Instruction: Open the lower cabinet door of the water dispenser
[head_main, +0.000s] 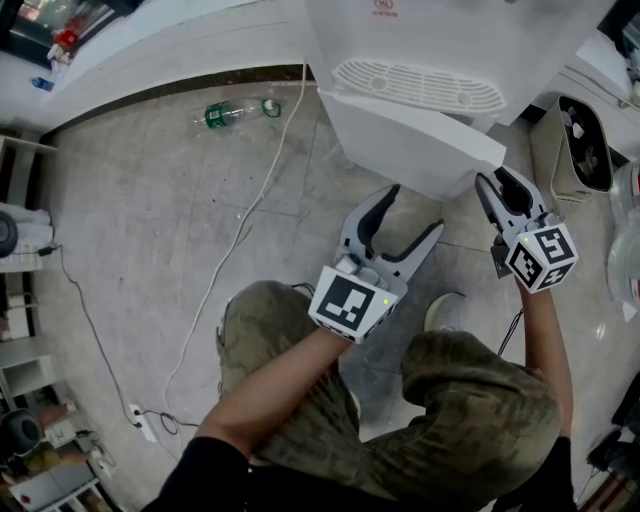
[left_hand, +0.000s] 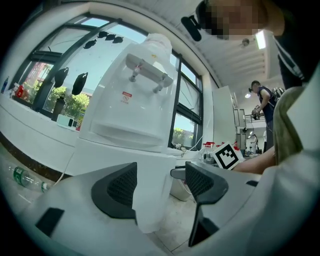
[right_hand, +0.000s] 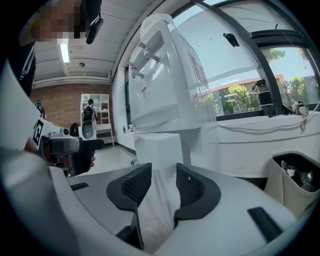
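The white water dispenser (head_main: 420, 40) stands ahead, its drip grille (head_main: 418, 85) above the lower cabinet door (head_main: 420, 140). The door stands swung out a little from the body, its free edge at the right. My right gripper (head_main: 493, 178) is at that edge. In the right gripper view the door's edge (right_hand: 157, 147) fills the gap between both pads, so the right gripper (right_hand: 162, 175) is shut on it. My left gripper (head_main: 415, 208) hangs open just in front of the door with nothing held. In the left gripper view the left gripper (left_hand: 160, 175) frames the door's corner (left_hand: 150, 195) beyond its jaws.
A green bottle (head_main: 225, 114) lies on the floor by the wall at the left. A white cable (head_main: 255, 200) runs across the tiles to a power strip (head_main: 143, 420). A waste bin (head_main: 580, 145) stands right of the dispenser. A person (left_hand: 262, 100) stands far off.
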